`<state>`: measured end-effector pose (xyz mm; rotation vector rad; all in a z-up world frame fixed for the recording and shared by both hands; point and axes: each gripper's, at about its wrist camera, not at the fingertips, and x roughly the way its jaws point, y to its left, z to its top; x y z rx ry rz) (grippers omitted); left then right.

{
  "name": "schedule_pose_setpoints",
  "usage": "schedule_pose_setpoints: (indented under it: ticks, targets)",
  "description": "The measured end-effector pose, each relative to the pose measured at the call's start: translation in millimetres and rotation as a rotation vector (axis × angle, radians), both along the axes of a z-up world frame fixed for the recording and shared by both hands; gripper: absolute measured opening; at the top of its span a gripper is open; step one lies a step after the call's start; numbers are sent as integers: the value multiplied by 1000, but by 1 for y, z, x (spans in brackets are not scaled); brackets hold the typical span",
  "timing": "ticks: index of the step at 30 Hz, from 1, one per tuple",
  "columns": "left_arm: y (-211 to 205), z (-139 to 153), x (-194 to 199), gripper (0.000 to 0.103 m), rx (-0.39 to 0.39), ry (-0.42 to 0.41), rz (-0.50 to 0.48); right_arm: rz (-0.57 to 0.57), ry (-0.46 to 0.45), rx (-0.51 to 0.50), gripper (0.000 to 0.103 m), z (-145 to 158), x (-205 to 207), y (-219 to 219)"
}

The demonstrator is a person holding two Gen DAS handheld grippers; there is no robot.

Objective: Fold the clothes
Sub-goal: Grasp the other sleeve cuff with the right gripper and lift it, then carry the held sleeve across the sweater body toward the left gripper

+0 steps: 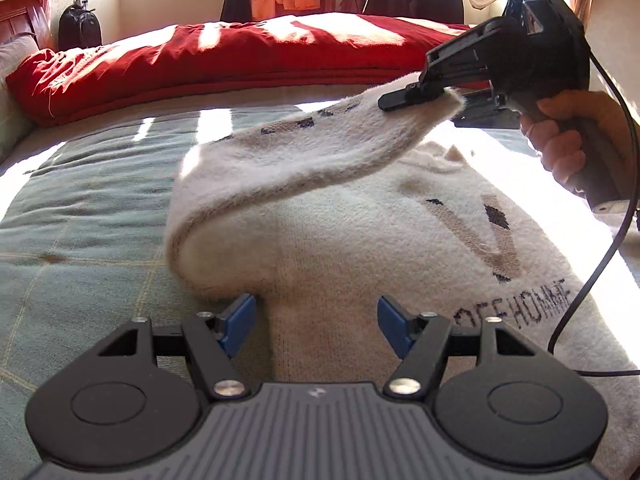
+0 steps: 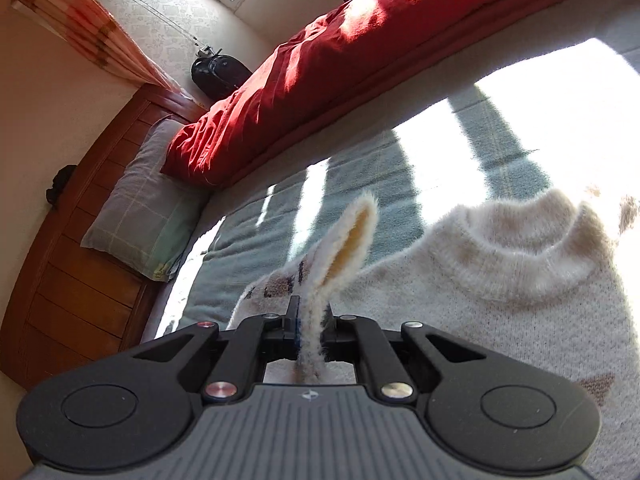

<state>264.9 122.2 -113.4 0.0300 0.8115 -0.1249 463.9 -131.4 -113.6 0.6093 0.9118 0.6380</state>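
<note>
1. a cream knitted sweater (image 1: 360, 248) is laid flat on the bed (image 1: 80, 208), over a grey-green checked cover, toward the near edge of the bed.
2. dark lettering and brown and navy pattern marks are seen on the sweater's front.
3. one sleeve (image 1: 320, 148) is lifted off the bed and arched over the sweater's body, with its cuff raised highest.
4. the right gripper (image 1: 404, 98) is held by a hand (image 1: 568, 140), and its jaws are closed on the sleeve's cuff.
5. in the right wrist view the cuff (image 2: 344, 256) is seen pinched between the closed jaws of the right gripper (image 2: 310, 324), with its open end standing up beyond them.
6. the sweater's ribbed collar (image 2: 516, 256) is seen just beside the raised cuff in that view.
7. the left gripper (image 1: 316, 320) is held low over the sweater's body, and its jaws stand open with blue pads (image 1: 240, 320) on either side; nothing is gripped by them, though whether the fabric is touched cannot be told.
8. a red duvet (image 1: 240, 52) is piled along the far edge of the bed.
9. a pillow (image 2: 140, 232) is set at the head of the bed against a wooden headboard (image 2: 80, 280).
10. a black cable (image 1: 600, 272) is trailed from the right gripper down across the sweater.
</note>
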Motion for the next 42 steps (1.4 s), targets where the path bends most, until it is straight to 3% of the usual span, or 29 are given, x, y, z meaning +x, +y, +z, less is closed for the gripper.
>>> schedule_pose_setpoints:
  ticks: [7,13,21,27,32,40,42]
  targets:
    - [-9,10,-10,68,-1,-6,-16,-44,-50,-62,8,36,-16,-38]
    - [-17,11,-16,68,1,0,-44,-78,-50,-110,8,39,-33,-70]
    - [-20,-2,8,69,-23,-24,-111,-120,4,-173,8,9,-46,-96]
    - [-16,-40,54,69,56,27,-95,-146,27,-177,7,-5,-50,-111]
    - [-13,-49,57,72,57,32,-93,-124,93,-141,8,-28,-48,-121]
    - [-17,-47,50,76,68,20,-107,-192,196,-89,35,-67,-55,-139]
    - [-15,-46,50,76,55,16,-103,-189,218,-68,36,-75,-57,-142]
